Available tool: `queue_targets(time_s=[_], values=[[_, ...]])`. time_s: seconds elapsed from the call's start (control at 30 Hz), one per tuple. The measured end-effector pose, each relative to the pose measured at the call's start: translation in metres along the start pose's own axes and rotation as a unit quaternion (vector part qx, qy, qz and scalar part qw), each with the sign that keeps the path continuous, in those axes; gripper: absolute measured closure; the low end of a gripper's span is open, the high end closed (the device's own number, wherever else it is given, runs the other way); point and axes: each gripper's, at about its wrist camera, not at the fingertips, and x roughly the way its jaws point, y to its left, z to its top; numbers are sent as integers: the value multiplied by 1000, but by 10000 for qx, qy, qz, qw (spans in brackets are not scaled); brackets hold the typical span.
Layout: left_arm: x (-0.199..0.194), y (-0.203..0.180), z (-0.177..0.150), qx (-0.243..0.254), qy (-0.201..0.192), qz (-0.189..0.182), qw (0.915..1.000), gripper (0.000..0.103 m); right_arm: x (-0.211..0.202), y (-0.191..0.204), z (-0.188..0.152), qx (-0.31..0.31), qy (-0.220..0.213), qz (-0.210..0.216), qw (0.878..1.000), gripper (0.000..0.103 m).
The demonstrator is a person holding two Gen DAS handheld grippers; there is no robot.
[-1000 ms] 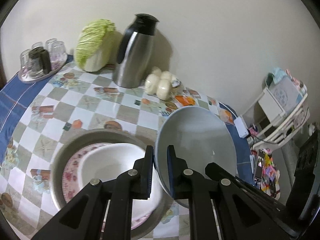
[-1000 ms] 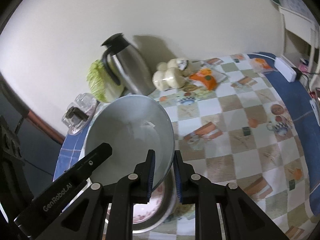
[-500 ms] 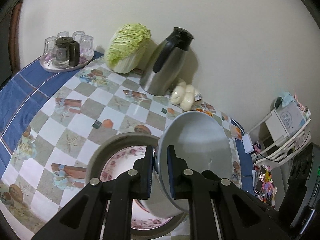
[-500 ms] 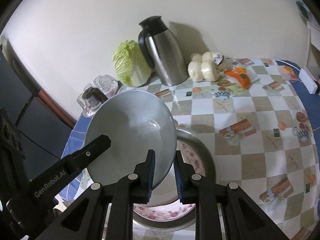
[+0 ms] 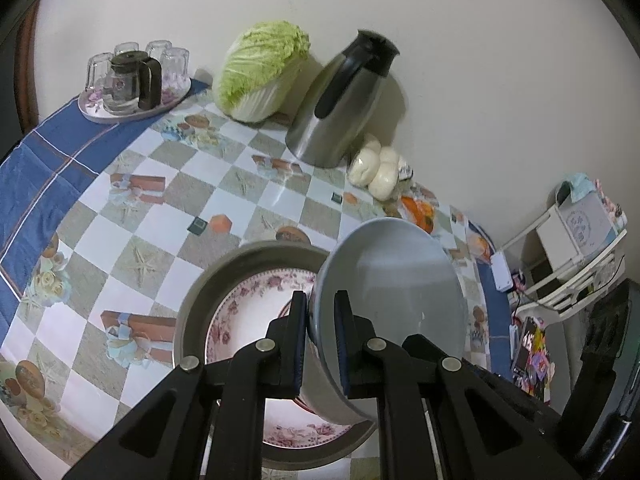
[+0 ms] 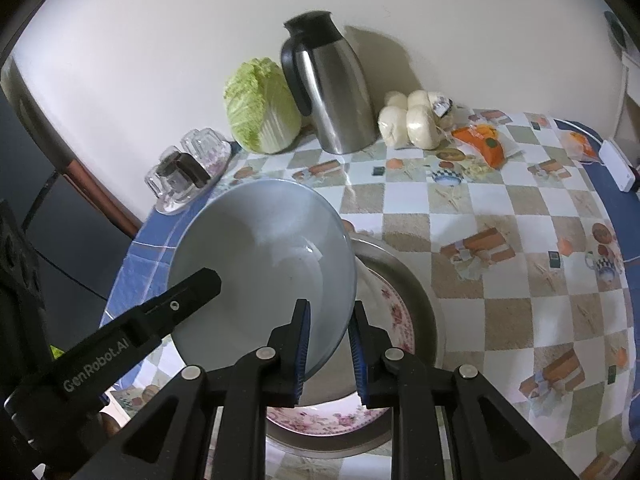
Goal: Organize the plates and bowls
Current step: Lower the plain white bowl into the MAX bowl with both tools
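Note:
A large grey bowl (image 5: 392, 280) hangs tilted over a metal basin (image 5: 224, 280) that holds a pink floral plate (image 5: 248, 304). My left gripper (image 5: 322, 336) is shut on one side of the bowl's rim. In the right wrist view, the right gripper (image 6: 329, 344) is shut on the opposite rim of the same bowl (image 6: 256, 264), with the basin (image 6: 416, 292) and plate (image 6: 396, 320) showing beneath it. The left gripper's black finger (image 6: 160, 312) reaches into that view from the left. The bowl hides much of the plate.
Along the wall stand a steel thermos jug (image 5: 340, 112), a cabbage (image 5: 260, 72), a tray of glasses (image 5: 132, 80) and a bag of white buns (image 5: 376, 172). An orange packet (image 6: 484, 144) and a white power strip (image 6: 618, 166) lie at the right. A white rack (image 5: 580, 240) stands beyond the table.
Both grippers have carried the grey bowl sideways across the table; it now sits further over the basin and plate. The grip on both rims is unchanged.

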Motion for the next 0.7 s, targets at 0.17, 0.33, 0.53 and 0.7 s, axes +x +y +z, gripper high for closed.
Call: queue_targets(time_s=[0.17,0.33,0.53,0.7], values=[[11,-2,-4,70,230,78,9997,90,7,-7,-2,67,160,-113,9998,81],[18,-2,-6,94,327,188,9992,90,14,-10,-5,61,292,-205,9993,81],[19,1,-6,20,328,137,9994,90,18,-9,-6,17,345,-213,9992,78],[21,4,-6,-98,392,140,9991,90,15,-6,-5,-64,279,-203,9994,76]])
